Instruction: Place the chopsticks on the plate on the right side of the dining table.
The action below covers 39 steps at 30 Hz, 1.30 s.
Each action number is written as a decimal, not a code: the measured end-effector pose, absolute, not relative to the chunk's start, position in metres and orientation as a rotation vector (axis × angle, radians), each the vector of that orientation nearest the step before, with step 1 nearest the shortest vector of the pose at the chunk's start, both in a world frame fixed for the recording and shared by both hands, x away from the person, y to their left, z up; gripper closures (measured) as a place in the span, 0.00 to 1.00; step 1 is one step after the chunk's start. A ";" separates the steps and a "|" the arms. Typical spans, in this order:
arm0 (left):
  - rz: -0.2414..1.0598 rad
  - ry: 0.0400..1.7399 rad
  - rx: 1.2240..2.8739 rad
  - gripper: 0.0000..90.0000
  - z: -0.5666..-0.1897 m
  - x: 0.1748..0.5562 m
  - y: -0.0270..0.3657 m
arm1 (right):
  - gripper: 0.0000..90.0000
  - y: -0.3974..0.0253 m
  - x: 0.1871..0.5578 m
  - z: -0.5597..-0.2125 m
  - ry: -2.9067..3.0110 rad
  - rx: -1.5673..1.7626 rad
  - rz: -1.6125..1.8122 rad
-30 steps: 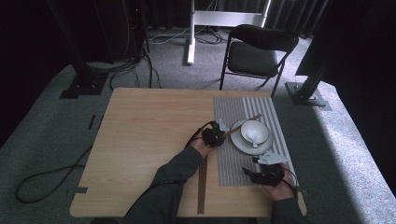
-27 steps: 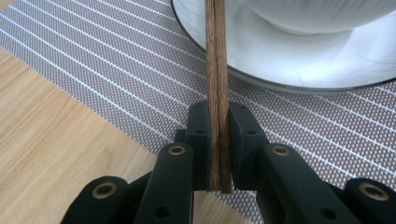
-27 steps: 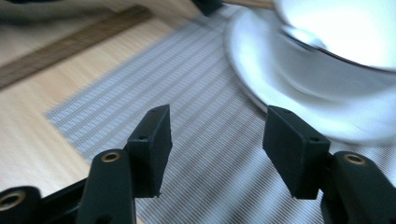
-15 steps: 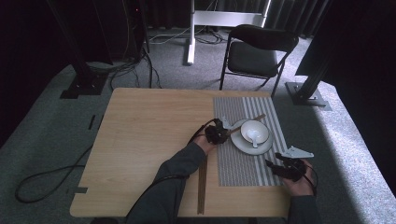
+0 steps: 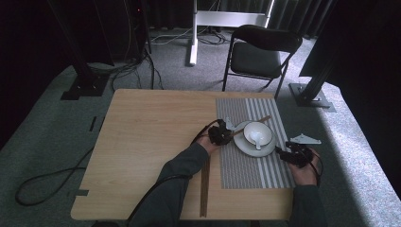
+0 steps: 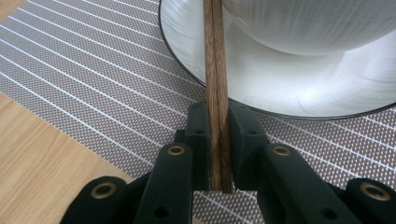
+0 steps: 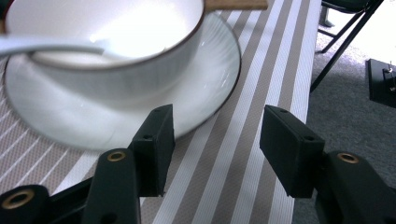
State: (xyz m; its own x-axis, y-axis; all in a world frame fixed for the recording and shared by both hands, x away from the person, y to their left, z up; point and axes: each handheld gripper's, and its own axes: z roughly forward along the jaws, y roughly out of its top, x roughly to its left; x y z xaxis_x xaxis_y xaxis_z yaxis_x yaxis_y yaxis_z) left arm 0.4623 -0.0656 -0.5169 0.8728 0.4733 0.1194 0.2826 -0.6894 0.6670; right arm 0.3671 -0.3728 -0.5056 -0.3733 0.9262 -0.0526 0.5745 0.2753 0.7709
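Right gripper [image 5: 287,154] has moved in beside the plate [image 5: 246,146], fingers spread. Left gripper [image 5: 225,133] pinches 2 brown wooden chopsticks [image 6: 215,84] lying over the plate's rim; its own view shows grain.

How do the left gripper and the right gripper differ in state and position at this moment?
The left gripper is shut on the chopsticks, while the right gripper is open and holds nothing. The left gripper is at the plate's left side; the right gripper is beyond its right side, near the placemat's right edge. Both have black jaws and sit low over the placemat.
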 end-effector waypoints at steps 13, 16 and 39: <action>0.380 0.573 2.360 0.78 -0.517 0.457 -0.060 | 0.47 -0.376 0.423 -0.495 1.966 1.412 0.887; 0.384 0.589 2.361 0.77 -0.518 0.455 -0.056 | 0.47 -0.374 0.434 -0.491 1.955 1.420 0.882; 0.420 0.712 2.273 0.67 -0.522 0.443 -0.034 | 0.43 -0.352 0.510 -0.488 1.976 1.488 0.799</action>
State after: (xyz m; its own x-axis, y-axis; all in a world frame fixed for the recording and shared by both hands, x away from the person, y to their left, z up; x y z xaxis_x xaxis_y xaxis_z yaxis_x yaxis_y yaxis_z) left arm 0.4428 -0.0341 -0.5219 0.7954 0.5993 0.0909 0.3692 -0.5979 0.7115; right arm 0.5098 -0.3519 -0.4883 -0.2485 0.9664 -0.0659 0.6494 0.2166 0.7289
